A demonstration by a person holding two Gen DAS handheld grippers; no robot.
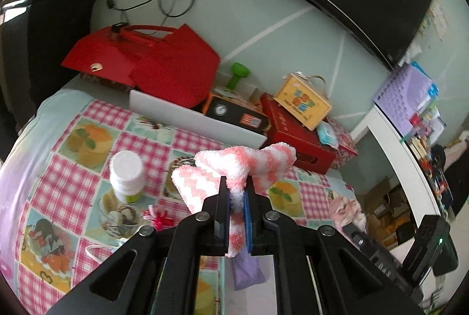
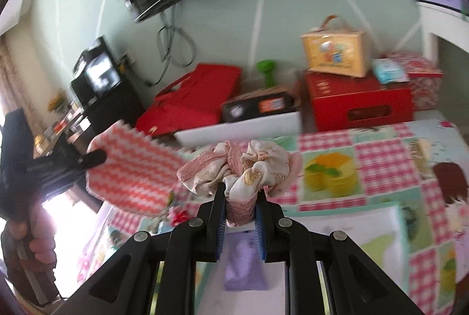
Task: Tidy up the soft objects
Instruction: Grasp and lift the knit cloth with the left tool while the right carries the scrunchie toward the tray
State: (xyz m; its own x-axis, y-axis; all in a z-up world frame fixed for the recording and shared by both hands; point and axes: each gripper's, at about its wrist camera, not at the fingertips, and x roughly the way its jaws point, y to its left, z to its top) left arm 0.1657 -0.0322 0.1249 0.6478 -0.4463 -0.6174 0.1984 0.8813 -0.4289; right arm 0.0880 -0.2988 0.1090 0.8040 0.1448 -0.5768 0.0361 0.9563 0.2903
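My left gripper (image 1: 236,183) is shut on a fluffy pink-and-white zigzag cloth (image 1: 234,165), which hangs lifted above the checked tablecloth (image 1: 58,177). In the right wrist view the same cloth (image 2: 132,165) dangles at the left from the left gripper (image 2: 96,158), held by a person's hand (image 2: 35,227). My right gripper (image 2: 240,194) is shut on a crumpled cream-and-pink scrunchie-like fabric (image 2: 249,168), also raised off the table; that fabric (image 1: 347,209) shows at the right in the left wrist view. A lilac pouch (image 2: 244,265) lies below the jaws.
A white pill bottle (image 1: 127,174), a small pink-red bow (image 1: 158,219) and a white mask strap lie on the cloth. At the back stand a white tray (image 1: 199,118), a red bag (image 1: 152,62), a red crate (image 2: 357,102), a yellow case (image 2: 337,54) and a green dumbbell (image 1: 239,74).
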